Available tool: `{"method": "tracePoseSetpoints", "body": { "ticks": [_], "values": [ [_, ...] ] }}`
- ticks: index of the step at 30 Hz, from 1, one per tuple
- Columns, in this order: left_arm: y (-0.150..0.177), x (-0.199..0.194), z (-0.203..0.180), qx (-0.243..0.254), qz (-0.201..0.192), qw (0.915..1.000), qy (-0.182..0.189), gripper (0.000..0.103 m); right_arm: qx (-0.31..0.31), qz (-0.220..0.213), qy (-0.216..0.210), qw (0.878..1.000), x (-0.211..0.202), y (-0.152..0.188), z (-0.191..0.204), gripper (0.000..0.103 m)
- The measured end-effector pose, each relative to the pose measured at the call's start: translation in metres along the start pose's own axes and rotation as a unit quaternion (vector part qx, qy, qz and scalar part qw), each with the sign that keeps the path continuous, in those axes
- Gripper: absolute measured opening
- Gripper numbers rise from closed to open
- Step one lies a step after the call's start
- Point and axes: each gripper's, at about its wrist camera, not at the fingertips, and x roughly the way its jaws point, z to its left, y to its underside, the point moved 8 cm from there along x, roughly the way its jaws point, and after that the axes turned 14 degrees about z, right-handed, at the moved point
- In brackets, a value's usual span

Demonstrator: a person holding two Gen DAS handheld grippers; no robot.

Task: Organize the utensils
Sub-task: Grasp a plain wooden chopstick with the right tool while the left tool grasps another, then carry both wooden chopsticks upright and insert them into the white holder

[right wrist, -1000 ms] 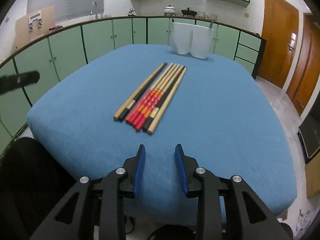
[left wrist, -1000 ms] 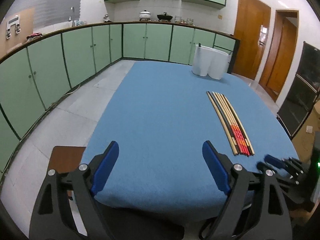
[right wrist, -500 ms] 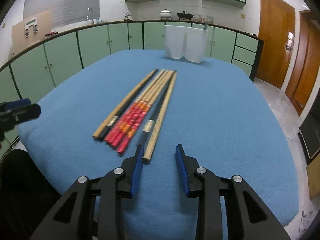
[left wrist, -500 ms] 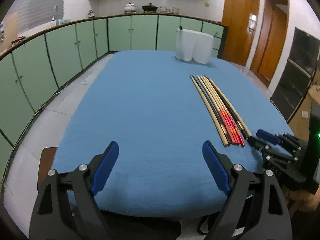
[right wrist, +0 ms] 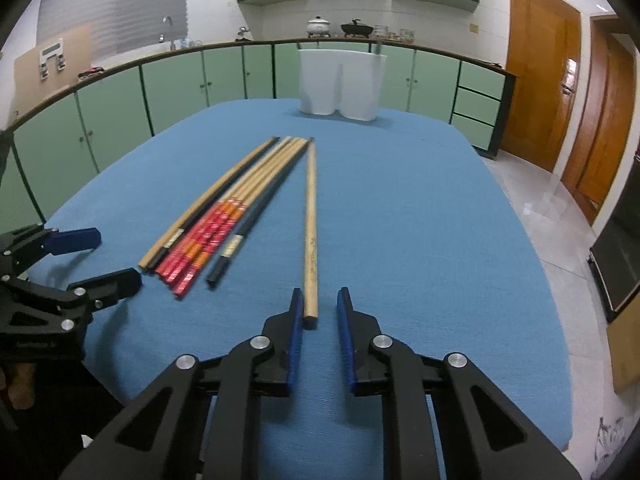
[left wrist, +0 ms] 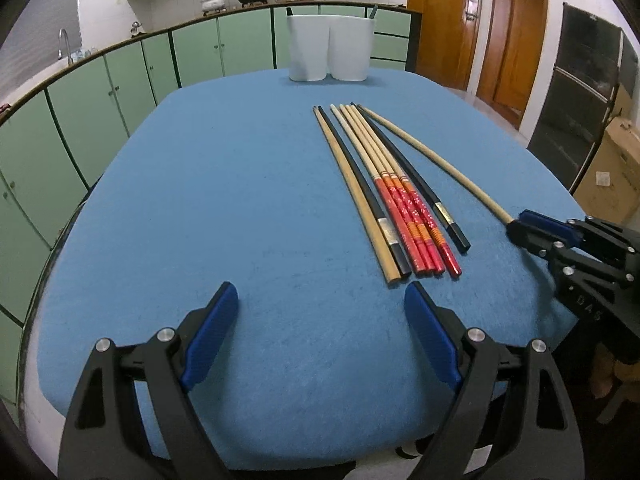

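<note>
A row of several chopsticks, tan, black and red-handled, lies on the blue table. One tan chopstick is angled away from the row. Its near end sits between the fingers of my right gripper, whose jaws are closing. The left pad touches the stick and a gap shows at the right pad. My left gripper stands wide open over the cloth, near the row's near ends, with nothing between its fingers. A white two-part holder stands at the far edge.
Green cabinets curve around the left and far sides, with pots on the counter. Wooden doors and a dark appliance are on the right. A cardboard box sits on the floor beyond the table's right edge.
My right gripper has moved forward around the rightmost tan chopstick's end and narrowed. That stick's near end has swung away from the row. My left gripper has moved in toward the row, still open.
</note>
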Motion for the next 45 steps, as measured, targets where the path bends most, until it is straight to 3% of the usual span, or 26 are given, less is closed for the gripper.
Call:
{"method": "tracePoseSetpoints", "body": {
  "ticks": [7, 9, 14, 16, 18, 20, 27, 30, 31, 33, 35, 38, 41, 45],
  "values": [
    [-0.006, 0.002, 0.004, -0.011, -0.005, 0.9999, -0.01, 0.082, 0.01, 0.002, 0.003, 1.0, 0.0, 0.003, -0.011, 0.017],
    [-0.008, 0.001, 0.008, -0.02, -0.008, 0.9997, -0.01, 0.074, 0.012, 0.002, 0.003, 1.0, 0.0, 0.003, -0.011, 0.017],
    [-0.011, 0.0, 0.006, -0.013, -0.015, 0.9998, -0.004, 0.065, 0.007, 0.0, 0.001, 1.0, 0.002, 0.001, -0.005, 0.018],
    [-0.013, 0.0, 0.004, -0.008, -0.02, 0.9998, -0.006, 0.055, 0.011, -0.001, 0.004, 1.0, 0.003, 0.0, -0.004, 0.018],
    [-0.014, 0.0, 0.006, -0.018, -0.027, 0.9995, -0.001, 0.025, 0.02, -0.001, 0.009, 1.0, 0.003, 0.001, -0.005, 0.016],
    [-0.014, 0.0, 0.011, -0.034, -0.029, 0.999, 0.001, 0.009, 0.033, -0.002, 0.022, 0.999, 0.003, 0.002, -0.007, 0.009],
    [-0.011, -0.006, 0.04, -0.099, -0.041, 0.9937, -0.034, 0.008, 0.086, -0.002, 0.073, 0.994, -0.005, 0.011, -0.023, 0.008],
    [-0.009, -0.006, 0.05, -0.115, -0.033, 0.992, -0.042, 0.01, 0.08, 0.004, 0.053, 0.995, -0.007, 0.015, -0.019, 0.01],
    [-0.009, -0.006, 0.051, -0.113, -0.032, 0.9922, -0.041, 0.013, 0.068, 0.001, 0.045, 0.997, -0.009, 0.016, -0.016, 0.01],
    [-0.007, -0.008, 0.048, -0.098, -0.031, 0.9936, -0.048, 0.047, 0.042, -0.004, 0.045, 0.998, -0.01, 0.018, -0.009, 0.011],
    [-0.006, -0.01, 0.043, -0.082, -0.036, 0.995, -0.046, 0.053, 0.026, -0.01, 0.053, 0.998, -0.011, 0.02, -0.005, 0.01],
    [-0.003, -0.007, 0.039, -0.067, -0.032, 0.9967, -0.034, 0.045, 0.024, -0.013, 0.057, 0.998, -0.008, 0.017, -0.005, 0.01],
    [-0.005, -0.008, 0.036, -0.06, -0.03, 0.9977, -0.012, 0.008, 0.014, -0.013, 0.063, 0.998, -0.007, 0.015, -0.002, 0.008],
    [-0.006, -0.019, 0.032, -0.064, -0.038, 0.9971, 0.012, 0.007, 0.024, -0.013, 0.049, 0.998, -0.016, 0.012, -0.003, 0.008]
  ]
}}
